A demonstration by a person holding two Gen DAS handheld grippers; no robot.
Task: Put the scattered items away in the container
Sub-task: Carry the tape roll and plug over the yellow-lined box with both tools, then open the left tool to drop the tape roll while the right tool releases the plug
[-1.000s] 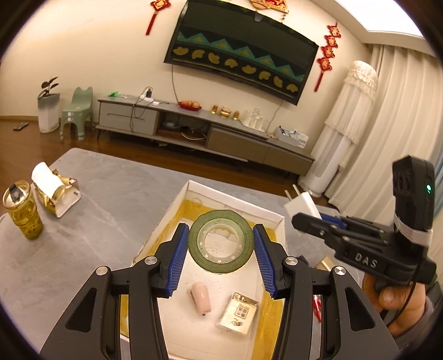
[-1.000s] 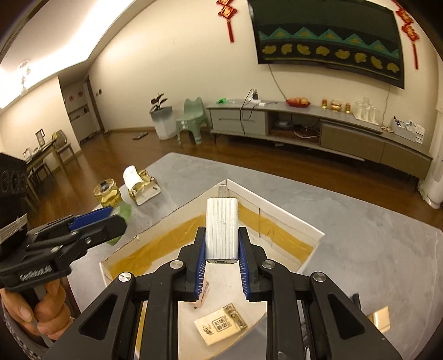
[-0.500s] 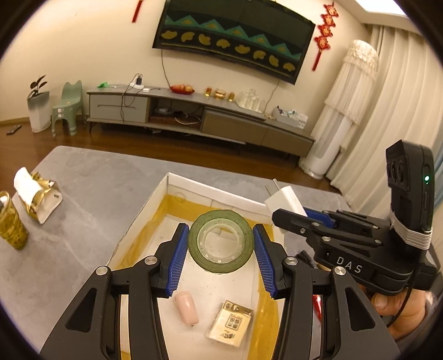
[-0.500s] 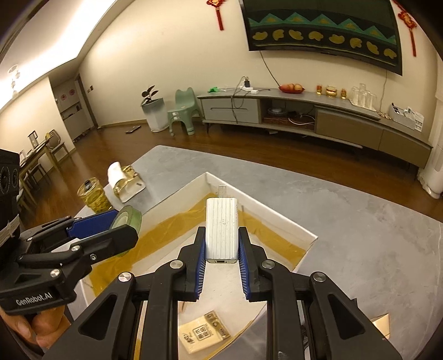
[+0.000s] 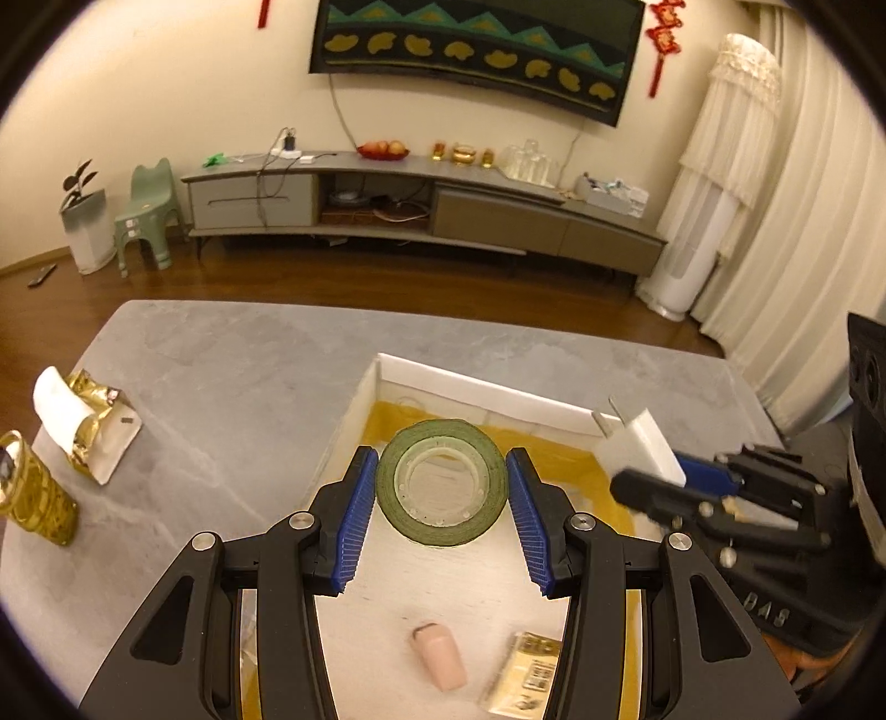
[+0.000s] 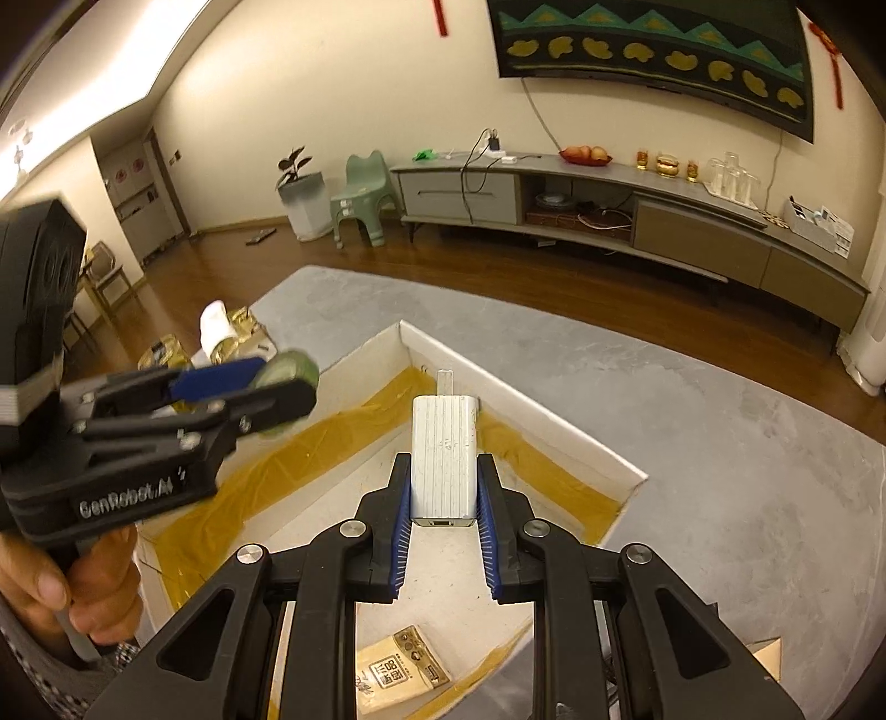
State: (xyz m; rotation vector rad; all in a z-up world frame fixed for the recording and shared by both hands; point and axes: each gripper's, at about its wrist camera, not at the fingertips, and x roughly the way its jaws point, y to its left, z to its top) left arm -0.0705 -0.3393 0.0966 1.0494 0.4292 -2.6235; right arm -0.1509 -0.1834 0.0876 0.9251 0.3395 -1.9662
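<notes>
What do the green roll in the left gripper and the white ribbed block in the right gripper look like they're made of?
Green tape roll: matte, papery-looking wound layers on a pale plastic-looking core. White ribbed charger block: probably hard plastic with a satin sheen, fine lengthwise grooves, a metal prong on the far end.

Cream walls, wood floor (image 5: pixel 343 288), long grey cabinet (image 5: pixel 421 205), dark wall hanging (image 5: pixel 470 50), pale curtains (image 5: pixel 797 221).

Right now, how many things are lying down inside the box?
2 that show: a pink tube on the white box floor, and a yellow packet to its right. The grippers may hide more.
</notes>
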